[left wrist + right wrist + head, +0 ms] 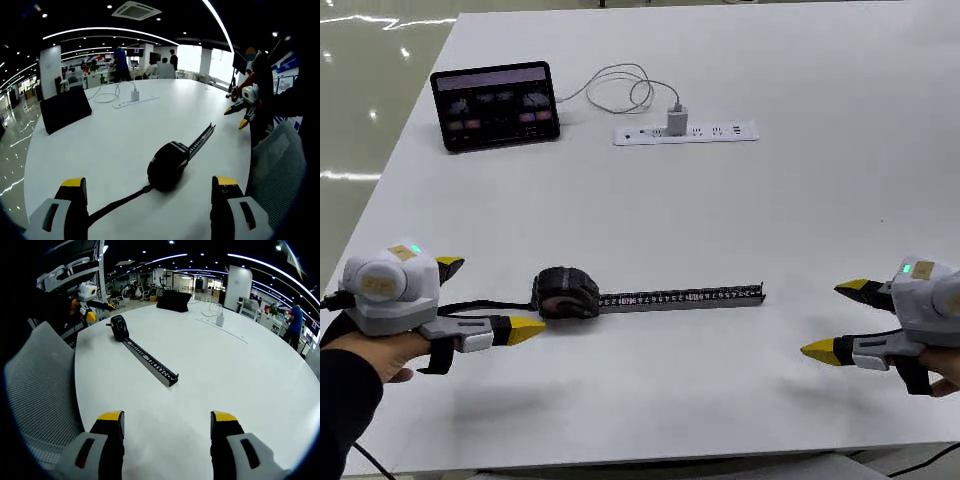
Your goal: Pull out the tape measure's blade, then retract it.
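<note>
Black and rubbery-looking, the tape measure point(565, 292) lies on the glossy white surface point(720, 200) just ahead of the left gripper point(492, 297), its thin marked blade point(680, 297) drawn out flat toward the right gripper point(833, 318). Both pairs of jaws stand wide open and empty. Its body is probably dense and grippy across the flat sides, and the blade springy, best held by its end hook.

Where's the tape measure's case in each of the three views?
Head view: tape measure case, lower left of centre.
Left gripper view: case at centre, blade running away right.
Right gripper view: case upper left, at the blade's far end.
Shared landmark: the black tablet, beyond the case.
</note>
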{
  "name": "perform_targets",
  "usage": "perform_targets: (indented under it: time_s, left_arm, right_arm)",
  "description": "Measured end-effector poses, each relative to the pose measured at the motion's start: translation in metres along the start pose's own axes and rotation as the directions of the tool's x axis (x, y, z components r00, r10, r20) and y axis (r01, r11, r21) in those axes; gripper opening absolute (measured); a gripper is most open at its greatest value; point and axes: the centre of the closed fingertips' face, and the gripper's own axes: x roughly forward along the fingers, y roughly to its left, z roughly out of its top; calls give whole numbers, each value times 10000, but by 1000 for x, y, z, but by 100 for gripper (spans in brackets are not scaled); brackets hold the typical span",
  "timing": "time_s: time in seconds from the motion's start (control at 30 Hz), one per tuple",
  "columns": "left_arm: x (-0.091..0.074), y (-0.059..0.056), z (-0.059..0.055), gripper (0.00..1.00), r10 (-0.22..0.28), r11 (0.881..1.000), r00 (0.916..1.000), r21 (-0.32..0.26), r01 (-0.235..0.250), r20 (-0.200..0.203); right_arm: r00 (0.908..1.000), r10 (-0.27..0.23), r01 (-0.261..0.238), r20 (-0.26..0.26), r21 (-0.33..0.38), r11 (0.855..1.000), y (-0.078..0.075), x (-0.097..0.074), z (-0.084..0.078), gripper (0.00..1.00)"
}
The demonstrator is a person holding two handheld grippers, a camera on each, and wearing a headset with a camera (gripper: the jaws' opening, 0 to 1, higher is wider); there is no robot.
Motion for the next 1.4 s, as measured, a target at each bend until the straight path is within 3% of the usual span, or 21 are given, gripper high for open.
perform_targets:
  time_s: [0.17,0.4,0.67,0.9,1.1,1.4]
  left_arm:
    - [-10,-3,-8,100,21,9999,10000,153,-21,31]
    - [-22,-6,-23,100,272,9996,9996,-52,-272,-42]
    - [-34,-15,-30,100,244,9992,9997,-329,-247,-83]
    - [-42,-21,-46,100,215,9996,9986,-196,-224,-476]
    - [-48,-21,-45,100,382,9987,9982,-310,-397,-465]
    - [-48,-19,-46,100,496,9983,9976,-283,-510,-477]
  right_arm:
    - [9998,-204,204,-13,-32,9998,8,-5,-6,77]
    - [9996,-287,287,39,72,9996,28,-15,-16,84]
    - [9960,-849,840,284,315,9960,21,-44,-20,94]
    - [9950,-949,940,298,285,9952,22,-57,-27,100]
    - [9932,-1117,1102,325,457,9929,25,-62,-37,100]
    - [9912,-1265,1246,393,478,9911,25,-68,-37,100]
